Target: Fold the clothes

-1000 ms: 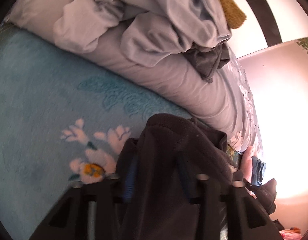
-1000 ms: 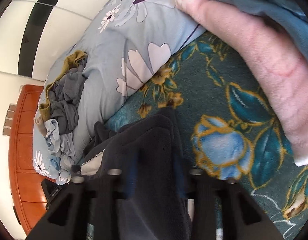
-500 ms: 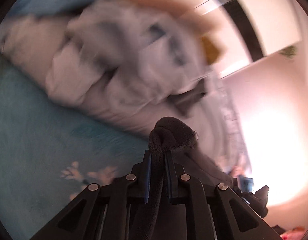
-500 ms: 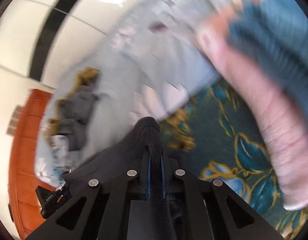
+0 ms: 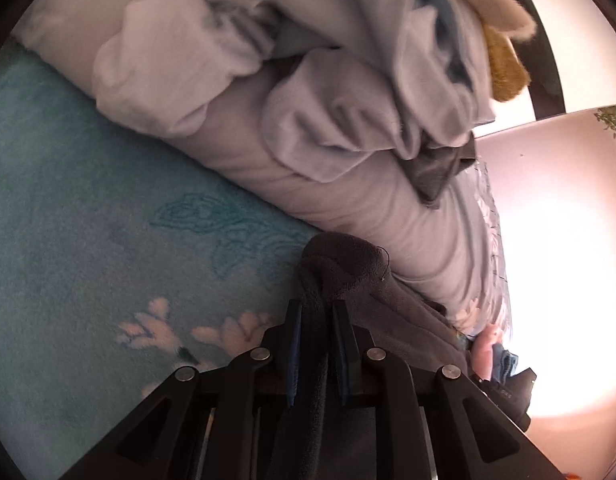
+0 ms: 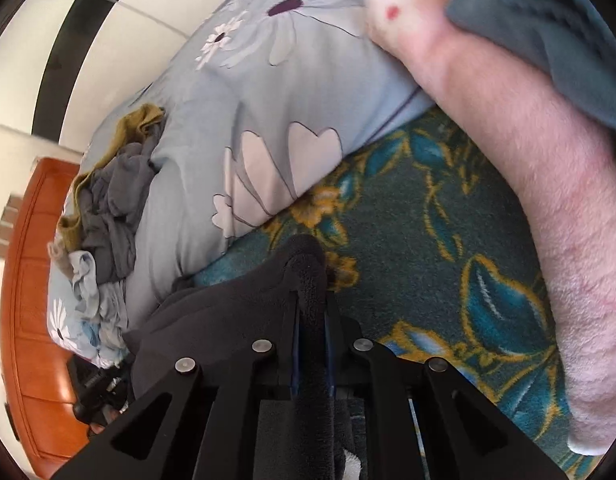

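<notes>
A dark grey fleece garment [image 5: 348, 268] is pinched in both grippers. My left gripper [image 5: 317, 312] is shut on a bunched edge of it, above a teal flowered blanket [image 5: 88, 208]. My right gripper [image 6: 310, 300] is shut on another edge of the same garment [image 6: 236, 312], which spreads to the left between the two grippers above the teal and gold flowered blanket [image 6: 408, 224]. The other gripper shows small at the edge of each view.
A rolled pale grey duvet [image 5: 348, 200] with a pile of loose clothes [image 5: 348, 80] lies behind the garment. In the right wrist view the floral duvet [image 6: 248, 128] carries the clothes pile [image 6: 108, 208]. A pink towel [image 6: 548, 200] lies at right, an orange headboard [image 6: 32, 300] at left.
Both grippers were open around the dark garment a second ago; they have closed on it and lifted its edges slightly off the blanket.
</notes>
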Available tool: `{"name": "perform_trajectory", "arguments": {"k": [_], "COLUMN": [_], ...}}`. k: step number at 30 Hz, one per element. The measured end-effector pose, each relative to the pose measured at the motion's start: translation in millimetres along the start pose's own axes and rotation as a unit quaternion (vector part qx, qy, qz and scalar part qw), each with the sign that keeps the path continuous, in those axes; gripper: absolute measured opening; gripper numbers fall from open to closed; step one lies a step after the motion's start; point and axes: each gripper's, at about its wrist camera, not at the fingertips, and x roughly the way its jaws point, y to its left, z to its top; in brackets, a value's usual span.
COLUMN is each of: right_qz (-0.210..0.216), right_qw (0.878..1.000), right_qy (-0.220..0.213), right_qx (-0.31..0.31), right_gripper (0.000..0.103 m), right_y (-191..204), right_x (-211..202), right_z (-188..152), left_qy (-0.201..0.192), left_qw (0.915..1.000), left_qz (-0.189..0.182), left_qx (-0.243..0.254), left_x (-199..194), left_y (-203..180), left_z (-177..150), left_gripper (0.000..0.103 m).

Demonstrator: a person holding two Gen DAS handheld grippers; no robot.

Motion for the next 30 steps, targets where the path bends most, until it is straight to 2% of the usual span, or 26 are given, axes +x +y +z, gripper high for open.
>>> {"name": "perform_trajectory", "arguments": {"k": [2,3,5,6,7,8,10,11,14,17,20,23,26,30], "right_qz": [-0.011,-0.019,-0.034,-0.041,-0.035,-0.020,0.008,0.022,0.052,0.077,0.101,0.125,0.142,0.143], "right_qw": [1.000,1.000,0.999,0.999,0.999,1.000,1.000,1.000,0.998,0.995,0.990,0.986,0.982,0.983], "right_qy": [0.003,0.002,0.000,-0.001,-0.003,-0.002,0.004,0.008,0.026,0.056,0.082,0.102,0.118,0.117], "right_qx": [-0.011,-0.011,-0.011,-0.010,-0.009,-0.008,-0.011,-0.013,-0.011,0.023,0.051,0.043,0.030,0.017], "right_gripper": [0.017,0.026,0.035,0.043,0.054,0.060,0.077,0.079,0.082,0.082,0.082,0.082,0.085,0.087], "right_y": [4.5,4.8,5.3,5.6,6.1,5.8,3.3,2.1,-6.5,-28.2,-44.5,-39.7,-33.0,-28.3], "right_x": [-3.5,-5.9,-10.6,-13.0,-16.5,-21.6,-33.2,-39.0,-49.3,-45.4,-34.7,-22.2,-11.8,-8.1], "right_z": [0.0,-0.6,-1.7,-2.3,-3.8,-8.5,-22.0,-28.7,-51.6,-75.7,-90.5,-95.9,-99.3,-98.9], "left_qy": [0.003,0.005,0.005,0.005,0.006,0.005,0.008,0.011,0.034,0.074,0.084,0.095,0.108,0.164], "left_qw": [0.9999,0.9999,0.9998,0.9998,0.9998,0.9997,0.9994,0.9990,0.9974,0.9945,0.9939,0.9933,0.9915,0.9848], "left_qz": [-0.002,0.002,0.009,0.012,0.010,0.009,0.009,0.009,0.006,-0.001,-0.007,-0.032,-0.016,-0.043], "left_qx": [0.010,0.014,0.015,0.016,0.018,0.022,0.034,0.041,0.063,0.074,0.071,0.057,0.070,0.037], "left_x": [-5.4,-8.7,-16.5,-20.6,-25.3,-28.7,-33.4,-35.0,-37.1,-28.5,-18.0,-5.7,9.5,24.1], "left_y": [-5.9,-8.7,-12.2,-14.1,-17.3,-20.1,-28.1,-32.9,-38.0,-33.2,-28.0,-22.5,-23.5,-6.8], "left_z": [0.9,0.9,-2.5,-4.5,-8.6,-12.5,-23.7,-30.4,-50.6,-69.9,-78.2,-81.5,-85.6,-101.0], "left_gripper": [0.026,0.031,0.053,0.058,0.068,0.081,0.098,0.103,0.103,0.103,0.103,0.103,0.103,0.103]}}
